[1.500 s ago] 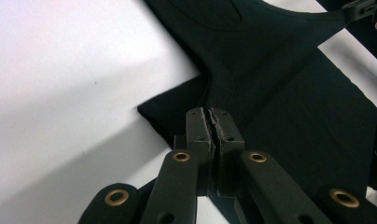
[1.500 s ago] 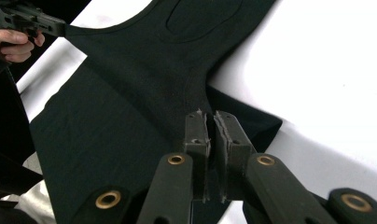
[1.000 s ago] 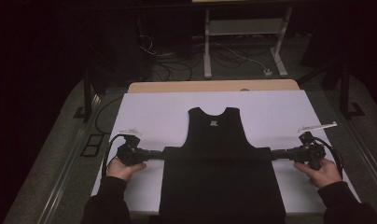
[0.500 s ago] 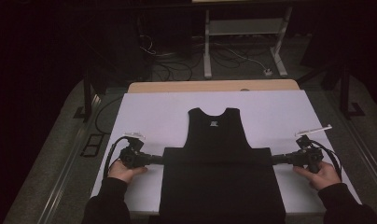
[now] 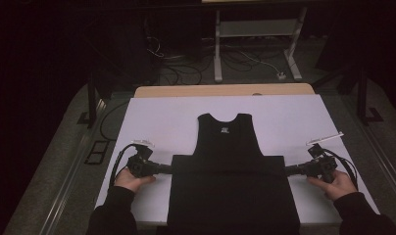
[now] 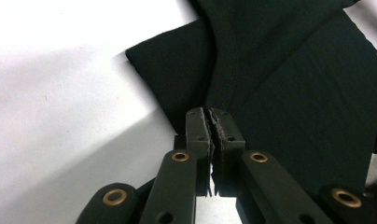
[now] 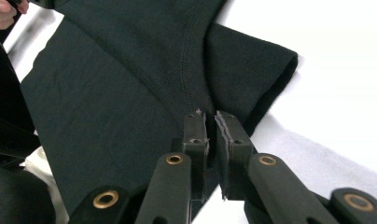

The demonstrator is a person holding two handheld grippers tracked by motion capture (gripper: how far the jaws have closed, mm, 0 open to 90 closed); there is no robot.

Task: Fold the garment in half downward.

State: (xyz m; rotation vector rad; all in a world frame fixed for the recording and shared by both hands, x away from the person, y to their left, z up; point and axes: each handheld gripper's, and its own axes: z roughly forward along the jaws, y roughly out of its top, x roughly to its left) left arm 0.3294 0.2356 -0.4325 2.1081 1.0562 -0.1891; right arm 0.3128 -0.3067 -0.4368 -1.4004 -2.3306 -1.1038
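A black sleeveless shirt (image 5: 228,142) lies flat on the white table cover (image 5: 152,117), neck toward the far side, its lower part folded up into a wide black rectangle. My left gripper (image 5: 169,169) is shut on the fabric at the left end of the fold. In the left gripper view the jaws (image 6: 208,112) pinch a layer of the shirt (image 6: 294,93) beside a stitched seam. My right gripper (image 5: 288,169) is shut on the right end of the fold. Its jaws (image 7: 211,114) clamp the cloth (image 7: 107,93) next to a seam there too.
The white cover sits on a wooden tabletop (image 5: 220,90) that shows as a strip at the far edge. Beyond it stand a white metal frame (image 5: 255,39) and floor cables (image 5: 235,61). A black bracket (image 5: 95,152) lies left of the table. The other hand (image 7: 2,11) appears in the right gripper view.
Both grippers have slid slightly toward the near edge of the table, each still pinching the shirt's fold. The shirt's upper part has stayed put.
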